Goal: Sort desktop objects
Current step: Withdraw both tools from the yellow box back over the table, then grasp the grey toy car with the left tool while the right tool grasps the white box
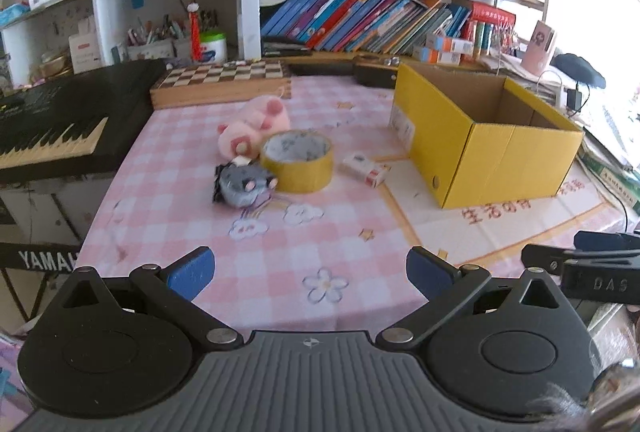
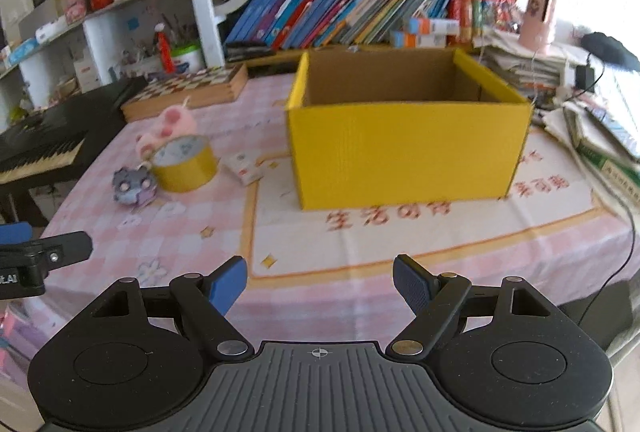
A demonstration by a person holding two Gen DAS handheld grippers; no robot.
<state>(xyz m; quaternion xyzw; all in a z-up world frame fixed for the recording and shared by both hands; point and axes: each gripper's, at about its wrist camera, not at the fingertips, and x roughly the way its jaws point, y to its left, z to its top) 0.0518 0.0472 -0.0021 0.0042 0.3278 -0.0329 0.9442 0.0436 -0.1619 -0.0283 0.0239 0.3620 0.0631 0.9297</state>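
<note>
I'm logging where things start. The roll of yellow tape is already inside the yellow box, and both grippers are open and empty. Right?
Not quite. The roll of yellow tape lies on the pink tablecloth, left of the yellow box, not inside it; the left wrist view shows this. Both the left hand-held gripper and right hand-held gripper are open and empty.

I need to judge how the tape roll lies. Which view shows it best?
The left wrist view: the tape roll is sharper there, lying flat with its hole up. In the right wrist view it is blurred, off to the left.
</note>
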